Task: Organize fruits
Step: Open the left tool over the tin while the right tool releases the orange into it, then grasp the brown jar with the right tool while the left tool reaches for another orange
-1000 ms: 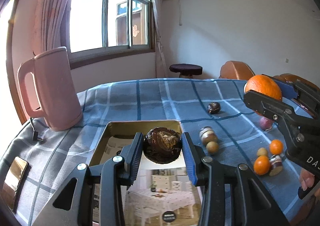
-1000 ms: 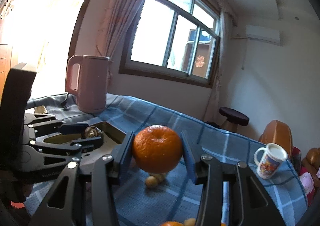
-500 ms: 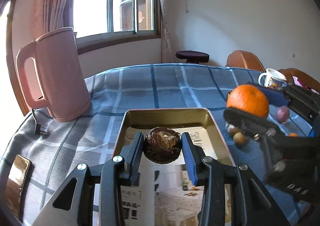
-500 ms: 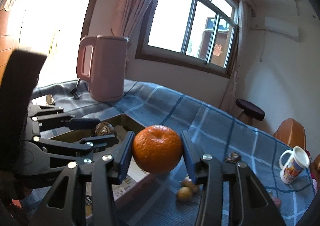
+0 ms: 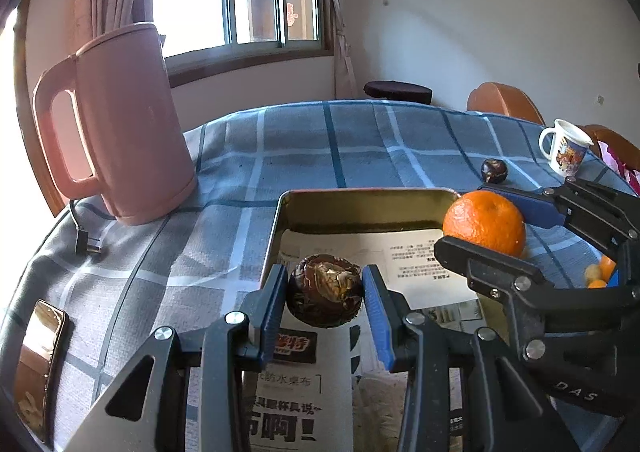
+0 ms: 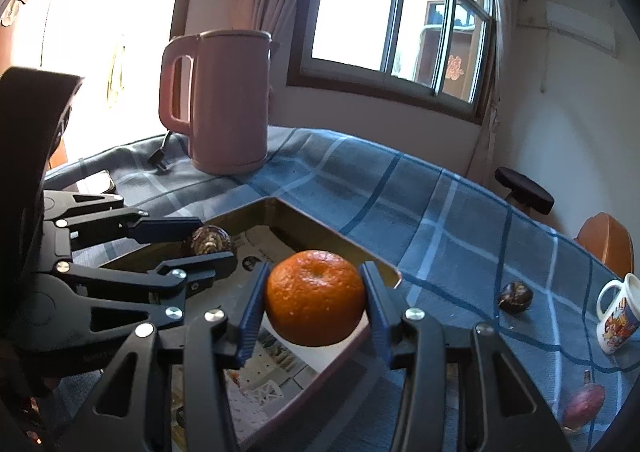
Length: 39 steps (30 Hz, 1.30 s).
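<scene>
Two grippers hang over the metal tray (image 5: 280,219), which sits on the blue checked tablecloth (image 5: 360,139) beside the pink kettle (image 5: 120,123). Right gripper (image 6: 316,292) is clamped on an orange (image 6: 315,296) above the tray's corner. Left gripper (image 5: 325,292) pinches a dark wrinkled fruit (image 5: 325,290), possibly a passion fruit, above the tray's paper lining (image 5: 408,252).
</scene>
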Motion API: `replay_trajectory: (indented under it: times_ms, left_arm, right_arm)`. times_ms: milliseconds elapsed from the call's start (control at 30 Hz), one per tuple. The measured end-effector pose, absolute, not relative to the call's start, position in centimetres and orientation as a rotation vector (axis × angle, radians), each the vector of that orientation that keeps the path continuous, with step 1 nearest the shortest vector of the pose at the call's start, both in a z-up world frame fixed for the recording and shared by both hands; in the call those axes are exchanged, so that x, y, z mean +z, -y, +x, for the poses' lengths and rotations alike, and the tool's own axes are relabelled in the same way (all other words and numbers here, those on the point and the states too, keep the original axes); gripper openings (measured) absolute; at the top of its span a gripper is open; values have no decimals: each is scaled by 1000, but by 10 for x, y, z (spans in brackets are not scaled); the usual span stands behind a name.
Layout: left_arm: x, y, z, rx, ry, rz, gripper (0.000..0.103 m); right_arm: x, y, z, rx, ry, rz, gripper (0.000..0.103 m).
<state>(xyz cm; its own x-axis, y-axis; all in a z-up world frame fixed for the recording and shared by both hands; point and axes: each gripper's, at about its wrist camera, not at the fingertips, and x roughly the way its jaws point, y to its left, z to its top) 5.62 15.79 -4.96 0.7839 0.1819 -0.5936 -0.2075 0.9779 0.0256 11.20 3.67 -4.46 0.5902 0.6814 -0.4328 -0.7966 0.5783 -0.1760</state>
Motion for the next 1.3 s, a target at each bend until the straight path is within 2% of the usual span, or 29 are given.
replay_trajectory:
  times_ms: [233,333,433,500,567,767,967,1200,1233,1300]
  left_arm:
    - [-50,-160,55,234,-643,-31,41]
    - [-50,-159,52,239,-642,-36,44]
    - [-49,-154,49,235,-631,-36,54]
    - [-46,-150,46,242,-619,-31,68]
    - [-42,-145,42,251,-596,-14,74]
    - [-28,-124,30,204,-540,-13,74]
    - [-22,-76,30,85,-512,-17,74]
    - [-35,-18,43,-54,-575,16,74]
    - [-37,-15,44,-60,-582,19,74]
    - [-41,-10,47,-70,-596,26,74]
  right_arm:
    - [-51,-41,116,906,-379,-355,51]
    - [-48,-37,115,902,-366,-333,60]
    - [-41,-27,114,880,-348,-305,69]
    - [-36,-20,115,869,-342,-277,73]
    - [-30,-9,113,858,-337,-255,76]
    - [-23,48,92,767,-270,-263,81]
    - [-36,127,81,635,-285,-250,82]
    - [-68,160,87,576,-387,-273,80]
    - [-71,161,86,582,-394,-272,79]
    - [-75,163,88,595,-407,-269,66]
